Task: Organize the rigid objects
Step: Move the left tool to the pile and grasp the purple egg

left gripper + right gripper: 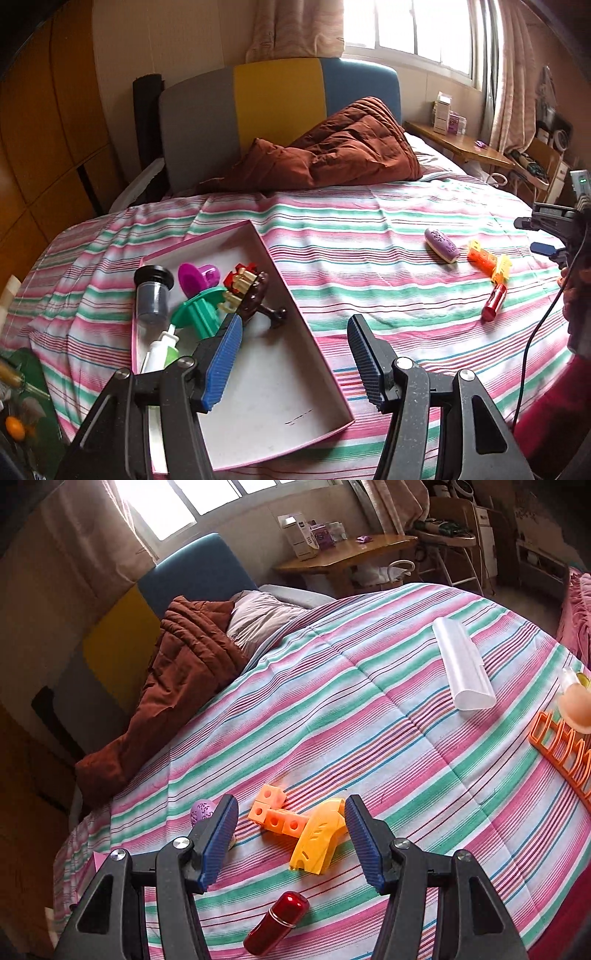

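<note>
A pink-rimmed shallow box (291,295) lies on the striped bed. It holds a dark jar (152,295), a purple cup (195,277), a green toy piece (197,312), a brown hair clip (251,295) and a white-green tube (160,350). My left gripper (293,334) is open and empty above the box's near half. My right gripper (290,814) is open and empty just above the orange block chain (275,814) and yellow piece (317,840). A red lipstick tube (277,926) lies below it. A purple oval case (202,810) sits left, also in the left wrist view (441,245).
A brown quilt (332,151) lies at the headboard. A clear plastic case (463,664), an orange rack (561,753) and a peach round thing (574,705) lie on the bed's right side. A wooden side table (351,552) stands beyond the bed.
</note>
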A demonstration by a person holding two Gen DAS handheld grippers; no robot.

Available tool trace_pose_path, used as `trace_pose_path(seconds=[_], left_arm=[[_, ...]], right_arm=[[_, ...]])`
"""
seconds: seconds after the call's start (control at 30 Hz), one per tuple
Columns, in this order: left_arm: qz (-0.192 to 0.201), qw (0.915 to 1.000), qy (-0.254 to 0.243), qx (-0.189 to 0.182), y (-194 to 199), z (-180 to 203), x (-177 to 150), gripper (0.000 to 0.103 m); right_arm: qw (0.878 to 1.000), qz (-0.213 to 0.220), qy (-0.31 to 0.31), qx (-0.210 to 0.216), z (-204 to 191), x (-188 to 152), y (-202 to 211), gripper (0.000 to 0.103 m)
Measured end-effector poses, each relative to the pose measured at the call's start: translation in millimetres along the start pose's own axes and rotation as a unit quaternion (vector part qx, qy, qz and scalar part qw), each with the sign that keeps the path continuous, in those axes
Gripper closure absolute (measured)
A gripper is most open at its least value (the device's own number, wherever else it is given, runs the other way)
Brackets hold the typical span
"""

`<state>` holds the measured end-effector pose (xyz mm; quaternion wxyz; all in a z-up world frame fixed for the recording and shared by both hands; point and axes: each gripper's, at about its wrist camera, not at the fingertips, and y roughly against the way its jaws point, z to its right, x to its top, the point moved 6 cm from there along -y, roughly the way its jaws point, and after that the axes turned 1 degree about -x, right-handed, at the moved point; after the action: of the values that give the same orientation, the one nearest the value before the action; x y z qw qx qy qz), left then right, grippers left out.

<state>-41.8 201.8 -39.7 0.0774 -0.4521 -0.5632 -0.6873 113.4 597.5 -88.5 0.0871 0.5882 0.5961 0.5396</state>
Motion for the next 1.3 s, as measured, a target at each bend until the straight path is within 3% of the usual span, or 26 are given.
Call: trace_pose_path(seconds=[0.47, 0.73, 0.9, 1.03, 1.17, 1.3], left_arm=[[-0.047, 0.9968, -0.046, -0.047, -50, 66, 12, 0.039], [-0.089, 0.9882, -0.027, -0.121, -87, 111, 29, 0.039], [-0.122, 0.9812, -0.010, -0.150, -121, 140, 44, 0.039], [-0.136, 0.9789, -0.004, -0.153, -147, 162, 59, 0.039], [-0.131, 0.9805, -0.015, -0.146, -171, 186, 77, 0.028], [-0.141, 0.9804, -0.010, -0.137, -198, 199, 90, 0.027]], right_arm=[[0.999, -0.002, -0.039, 0.015, 13, 4, 2, 0.042], [0.998, -0.002, -0.061, 0.027, 18, 7, 4, 0.042], [0.997, -0.009, -0.066, 0.042, 16, 5, 2, 0.042], [0.996, -0.014, -0.068, 0.053, 14, 5, 1, 0.042], [0.995, -0.020, -0.074, 0.063, 13, 4, 0, 0.042], [0.994, -0.027, -0.078, 0.072, 13, 3, -1, 0.042]])
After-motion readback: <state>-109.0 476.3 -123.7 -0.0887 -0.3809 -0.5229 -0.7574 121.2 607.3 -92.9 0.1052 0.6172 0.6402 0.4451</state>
